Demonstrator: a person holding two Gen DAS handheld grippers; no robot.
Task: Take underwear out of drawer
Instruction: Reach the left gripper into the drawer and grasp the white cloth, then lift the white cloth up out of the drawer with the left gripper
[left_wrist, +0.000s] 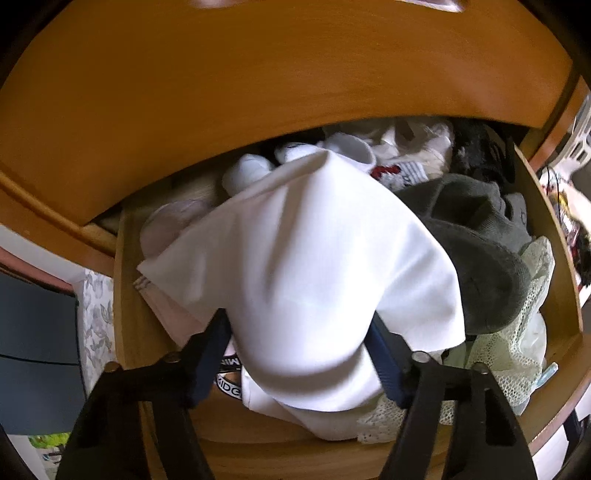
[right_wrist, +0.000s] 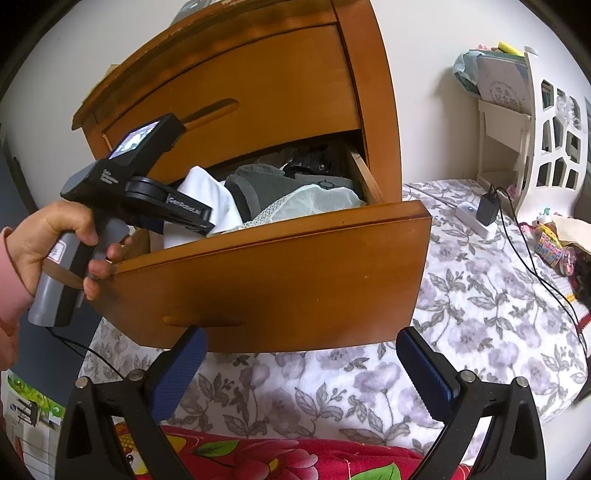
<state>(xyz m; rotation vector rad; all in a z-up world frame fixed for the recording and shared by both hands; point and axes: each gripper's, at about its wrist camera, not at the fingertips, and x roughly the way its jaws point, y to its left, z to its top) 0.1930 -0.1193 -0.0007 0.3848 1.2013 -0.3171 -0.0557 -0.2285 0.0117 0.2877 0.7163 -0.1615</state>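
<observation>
the white underwear (left_wrist: 306, 266) was in the open drawer (right_wrist: 280, 266), squeezed between the left gripper (left_wrist: 299, 347) fingers. a firm hold was needed before lifting. the right gripper (right_wrist: 299, 365) was held wide apart, empty.

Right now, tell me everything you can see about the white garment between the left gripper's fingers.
The white garment is smooth, plain fabric, bunched into a raised hump in the open wooden drawer. The left gripper has its blue pads pressed on either side of its lower part. It lies over other laundry, a grey knit piece against its right.
</observation>
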